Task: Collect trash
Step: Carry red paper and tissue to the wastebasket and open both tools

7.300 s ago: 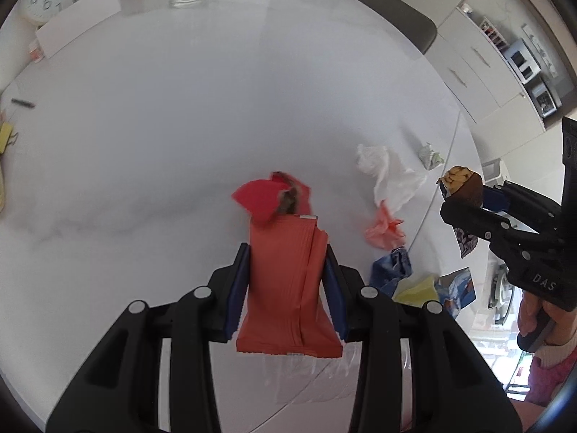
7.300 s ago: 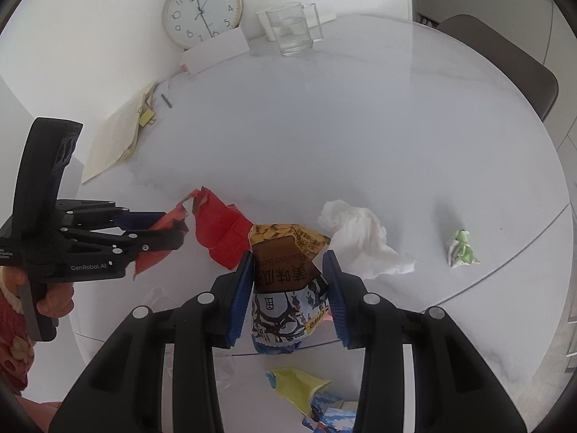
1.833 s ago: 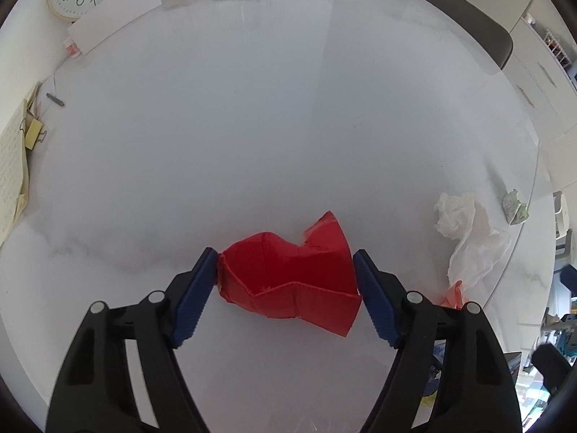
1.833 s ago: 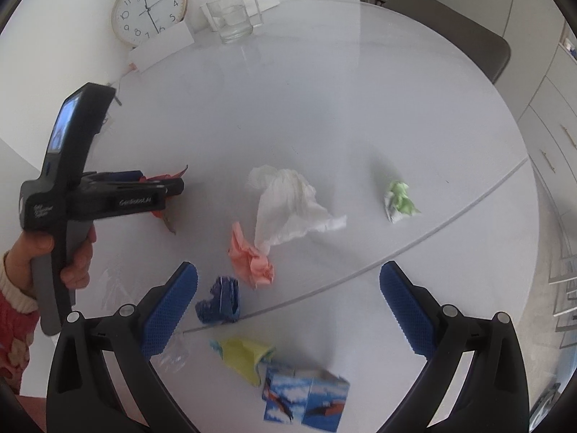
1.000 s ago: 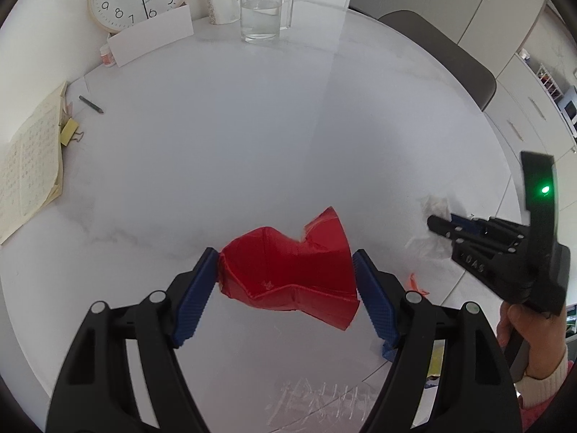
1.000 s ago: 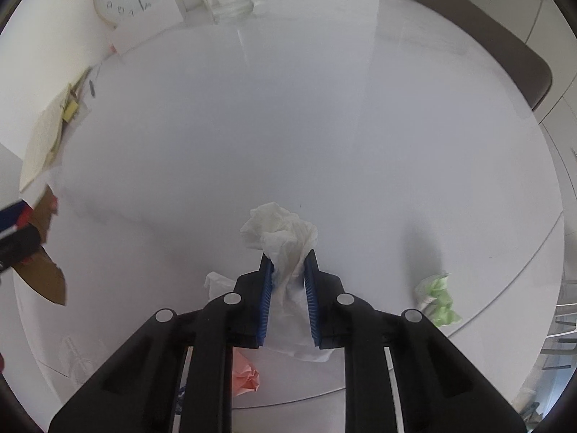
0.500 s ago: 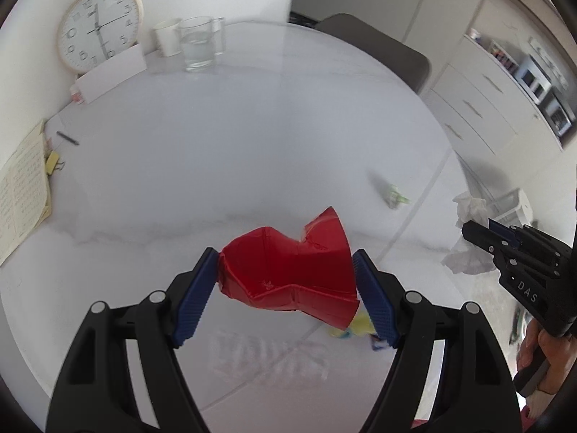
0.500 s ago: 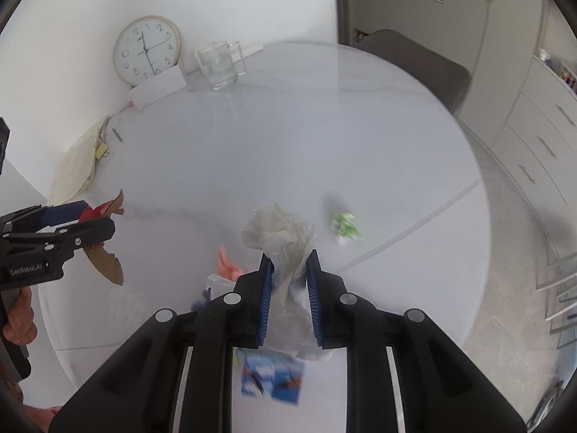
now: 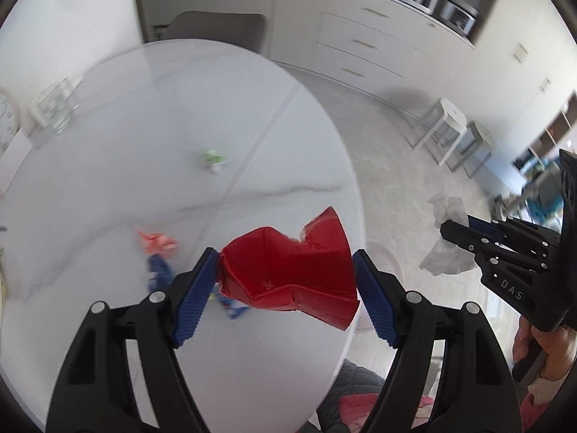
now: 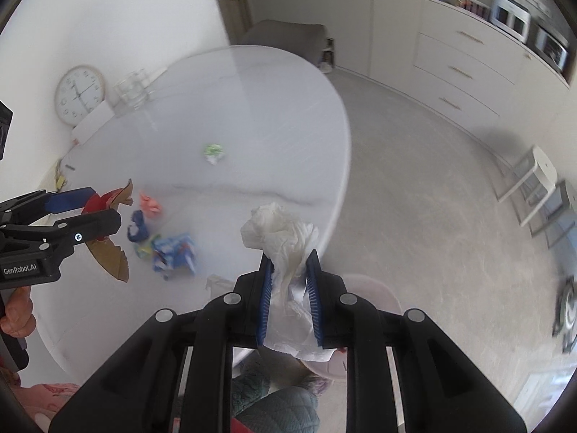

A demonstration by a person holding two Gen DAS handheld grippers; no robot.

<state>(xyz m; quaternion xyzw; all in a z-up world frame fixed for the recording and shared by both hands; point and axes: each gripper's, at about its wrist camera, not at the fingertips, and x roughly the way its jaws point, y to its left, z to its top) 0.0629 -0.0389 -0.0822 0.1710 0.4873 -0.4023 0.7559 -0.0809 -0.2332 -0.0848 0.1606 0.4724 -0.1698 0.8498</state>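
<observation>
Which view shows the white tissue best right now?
The right wrist view: the tissue fills the centre, pinched between the right tongs, its crumpled top clear. The left wrist view shows it only small, at the right edge, over the floor.

Round white marble table (image 10: 259, 115), thin seam across the top. Lying on it: green-and-white paper wad (image 10: 213, 153) near the middle; at its 7 o'clock, pink wad (image 10: 149, 205), with dark blue scrap (image 10: 138, 226) just beside that. Blue printed packet (image 10: 175, 253) at 5 o'clock from the blue scrap. Glass jug (image 10: 133, 90) at 11 o'clock, near the far rim, blurred.
</observation>
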